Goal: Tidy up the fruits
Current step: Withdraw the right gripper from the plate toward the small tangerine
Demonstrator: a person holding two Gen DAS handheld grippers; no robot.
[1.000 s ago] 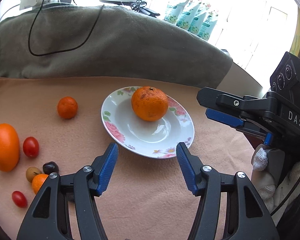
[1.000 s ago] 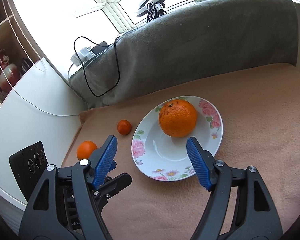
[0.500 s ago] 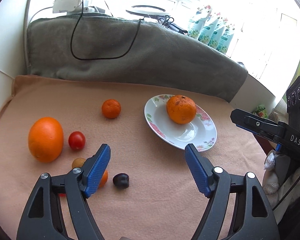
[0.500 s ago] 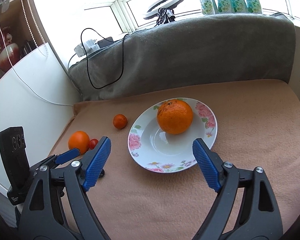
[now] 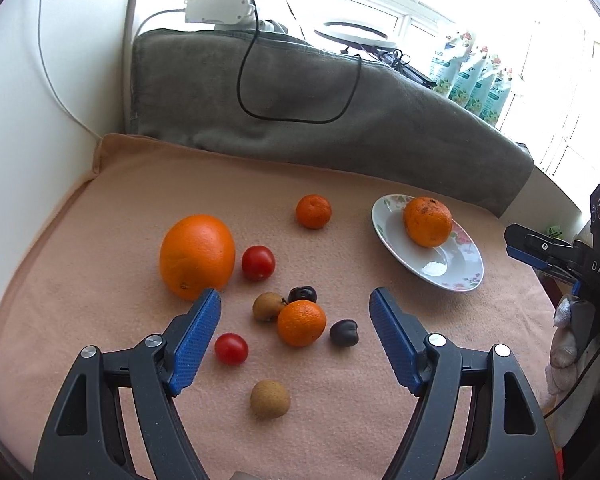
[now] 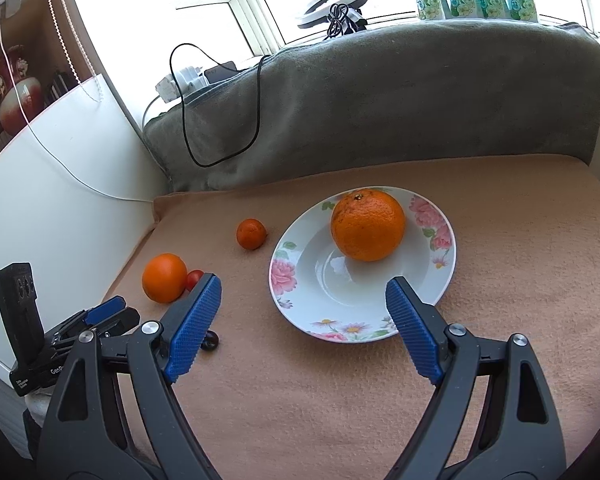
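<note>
Left wrist view. The left gripper (image 5: 295, 306) is seen released, blue pads spread wide, nothing pressed between them. Its jaws have just been opening. Beyond the tips, loose fruit is scattered on the peach cloth (image 5: 100, 208): a large orange (image 5: 197, 256) at left, a red tomato (image 5: 258, 263) just beside it, a small mandarin (image 5: 313, 211) farther back. A tight cluster is noted between the pads: a brown fruit (image 5: 268, 306), a dark plum (image 5: 302, 294), and a second mandarin (image 5: 301, 323) touching or nearly touching them. Another dark plum (image 5: 343, 333) lies just right of it, a second tomato (image 5: 231, 348) near the left pad, a second brown fruit (image 5: 269, 399) nearest the camera. The flowered plate (image 5: 460, 276) is set at right, with an orange (image 5: 427, 221) resting in it. The right gripper (image 5: 540, 250) is glimpsed at the right edge.

Right wrist view. The right gripper (image 6: 303, 306) is seen released, empty, its jaws having just been opening. The plate (image 6: 296, 280) lies ahead of the tips, its orange (image 6: 367, 225) on the far side of the dish. The small mandarin (image 6: 251, 233) is found left of the plate, apart from it. The left gripper (image 6: 100, 312) is seen low at left. A grey blanket (image 6: 380, 112) is draped behind.
</note>
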